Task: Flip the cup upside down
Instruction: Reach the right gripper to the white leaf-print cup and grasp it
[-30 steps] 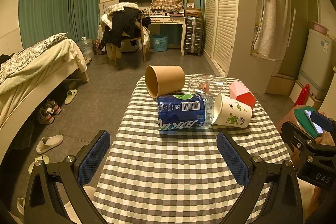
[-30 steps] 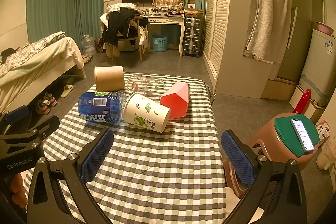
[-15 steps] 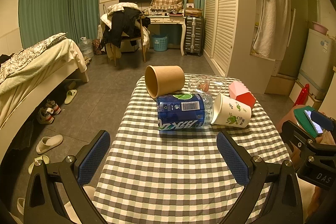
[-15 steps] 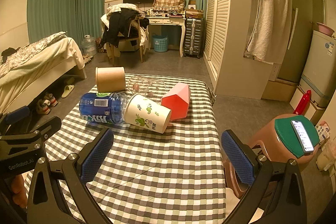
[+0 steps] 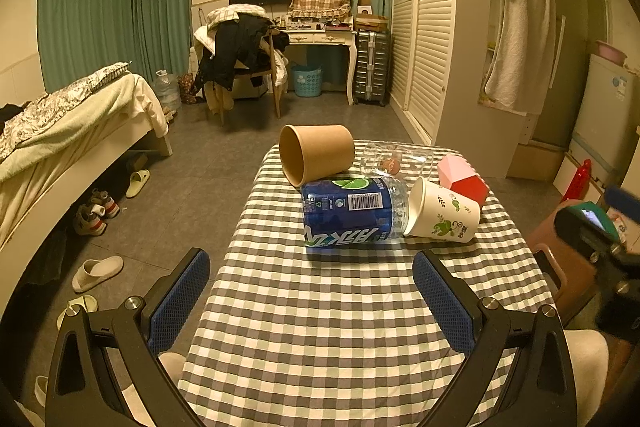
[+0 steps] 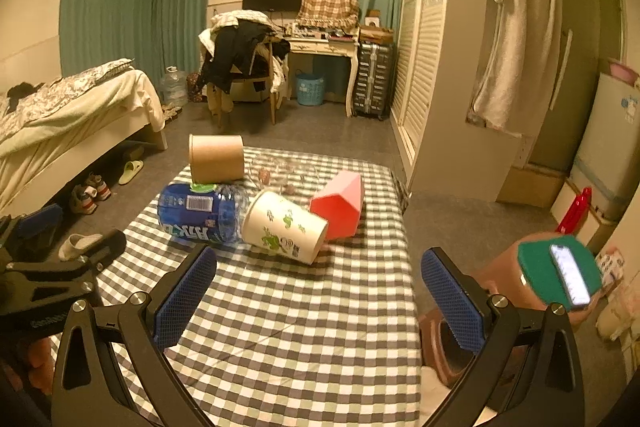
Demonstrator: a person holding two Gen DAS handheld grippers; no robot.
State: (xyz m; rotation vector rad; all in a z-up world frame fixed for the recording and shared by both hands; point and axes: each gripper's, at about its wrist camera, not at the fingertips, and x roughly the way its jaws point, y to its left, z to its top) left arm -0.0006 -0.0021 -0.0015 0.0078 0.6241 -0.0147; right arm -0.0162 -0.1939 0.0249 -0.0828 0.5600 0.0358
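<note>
Zero progress: white cup (image 6: 285, 227) lies on its side touching blue bottle (image 6: 200, 211); left gripper (image 5: 311, 297) & right gripper (image 6: 319, 293) both released, empty, short of cup.

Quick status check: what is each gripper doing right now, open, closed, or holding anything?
Left gripper: open, holding nothing, above the checkered table.
Right gripper: open, holding nothing, short of the white paper cup.

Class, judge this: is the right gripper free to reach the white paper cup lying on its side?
Probably yes. The right gripper is open, and only bare checked tablecloth lies between it and the white paper cup, though the blue bottle touches the cup's rim.
</note>
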